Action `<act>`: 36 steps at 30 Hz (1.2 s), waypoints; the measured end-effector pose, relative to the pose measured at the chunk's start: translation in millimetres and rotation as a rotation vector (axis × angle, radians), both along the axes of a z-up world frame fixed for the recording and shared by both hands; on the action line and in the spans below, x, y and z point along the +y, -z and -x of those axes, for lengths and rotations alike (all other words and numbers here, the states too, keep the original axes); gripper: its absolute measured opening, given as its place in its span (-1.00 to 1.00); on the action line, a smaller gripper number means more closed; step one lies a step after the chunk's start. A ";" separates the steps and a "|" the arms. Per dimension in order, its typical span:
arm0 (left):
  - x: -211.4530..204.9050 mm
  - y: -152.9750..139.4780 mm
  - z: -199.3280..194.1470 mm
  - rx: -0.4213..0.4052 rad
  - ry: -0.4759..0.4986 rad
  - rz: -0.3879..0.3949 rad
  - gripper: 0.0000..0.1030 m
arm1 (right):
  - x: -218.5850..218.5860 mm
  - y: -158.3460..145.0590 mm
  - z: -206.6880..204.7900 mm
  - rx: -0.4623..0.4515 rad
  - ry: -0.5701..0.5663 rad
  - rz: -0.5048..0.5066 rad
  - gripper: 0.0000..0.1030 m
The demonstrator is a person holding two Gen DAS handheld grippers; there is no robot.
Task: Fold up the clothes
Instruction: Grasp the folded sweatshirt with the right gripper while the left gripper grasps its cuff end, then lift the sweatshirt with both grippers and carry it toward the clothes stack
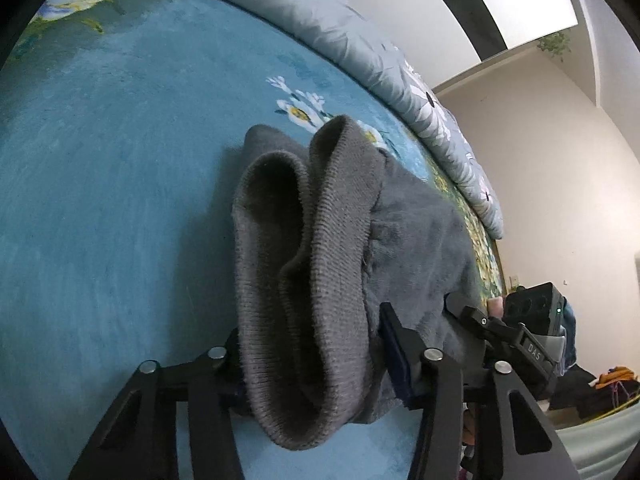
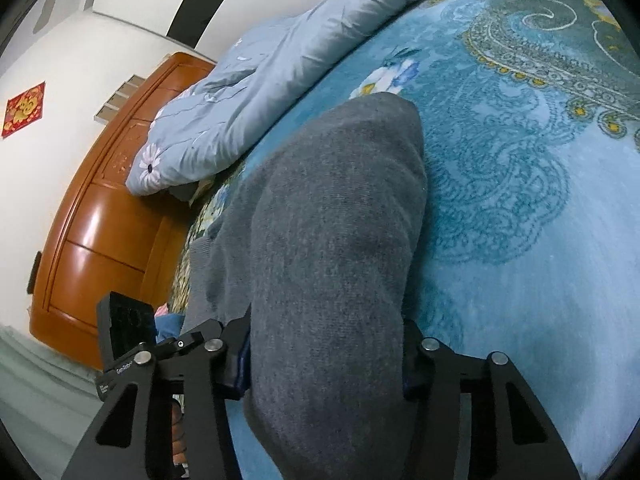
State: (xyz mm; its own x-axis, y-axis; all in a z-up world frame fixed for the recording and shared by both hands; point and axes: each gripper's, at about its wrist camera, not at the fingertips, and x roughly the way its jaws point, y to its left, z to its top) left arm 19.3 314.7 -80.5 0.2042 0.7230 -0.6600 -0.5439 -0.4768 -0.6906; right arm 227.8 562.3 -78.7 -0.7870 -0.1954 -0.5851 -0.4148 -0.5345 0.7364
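A grey knit sweater lies on a blue floral bedspread. In the left wrist view its ribbed hem is bunched into thick folds between the jaws of my left gripper, which is shut on it. In the right wrist view a smooth grey fold of the sweater fills the jaws of my right gripper, which is shut on that fold. The two grippers hold the sweater side by side near the bed's edge. The fabric hides the inner pads of both.
A pale blue quilt with white flowers is heaped along the far side of the bed. A brown wooden headboard stands at the left in the right wrist view. Clothes lie on the floor beyond the bed.
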 end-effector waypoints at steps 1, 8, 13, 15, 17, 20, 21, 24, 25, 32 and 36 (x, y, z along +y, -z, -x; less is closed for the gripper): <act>-3.7 -2.6 -4.4 0.000 0.000 -0.006 0.03 | -1.4 -2.5 -4.1 -0.002 -0.005 0.006 0.04; -46.7 -11.2 -58.6 -0.008 0.023 -0.044 0.03 | -22.3 -16.5 -49.7 -0.019 -0.045 -0.006 0.03; -65.2 -15.3 -99.4 0.065 0.057 -0.037 0.03 | -48.2 -22.8 -88.0 -0.029 -0.070 -0.030 0.03; -64.0 -11.6 -104.3 0.086 0.050 -0.016 0.03 | -52.5 -16.9 -95.2 -0.037 -0.071 -0.026 0.03; -63.0 -6.5 -104.1 0.102 0.036 0.007 0.06 | -53.0 -10.0 -97.7 -0.044 -0.062 -0.009 0.03; -66.7 -1.2 -104.8 0.117 0.014 0.027 0.11 | -53.7 -4.4 -99.5 -0.049 -0.051 0.000 0.03; -66.7 1.4 -103.5 0.114 0.010 0.029 0.15 | -54.1 -4.2 -99.8 -0.050 -0.052 -0.003 0.03; -64.4 10.9 -99.9 0.094 -0.003 0.029 0.23 | -53.8 -2.3 -98.1 -0.062 -0.052 -0.006 0.03; -64.0 12.9 -99.3 0.083 -0.010 0.021 0.23 | -53.8 -2.1 -97.7 -0.064 -0.052 -0.005 0.03; -72.1 -3.6 -114.6 0.117 -0.016 -0.020 -0.21 | -60.6 -17.5 -101.8 -0.067 -0.052 -0.021 -0.02; -80.9 -21.6 -132.7 0.154 -0.004 -0.045 -0.26 | -68.1 -34.5 -116.9 -0.051 -0.053 -0.043 -0.05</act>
State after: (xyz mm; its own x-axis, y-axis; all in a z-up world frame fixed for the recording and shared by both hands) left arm 152.0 233.9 -58.9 0.1002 0.7534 -0.6499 -0.6430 -0.4494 -0.6201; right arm 344.7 494.2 -44.2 -0.7454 -0.2100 -0.6327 -0.4212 -0.5873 0.6912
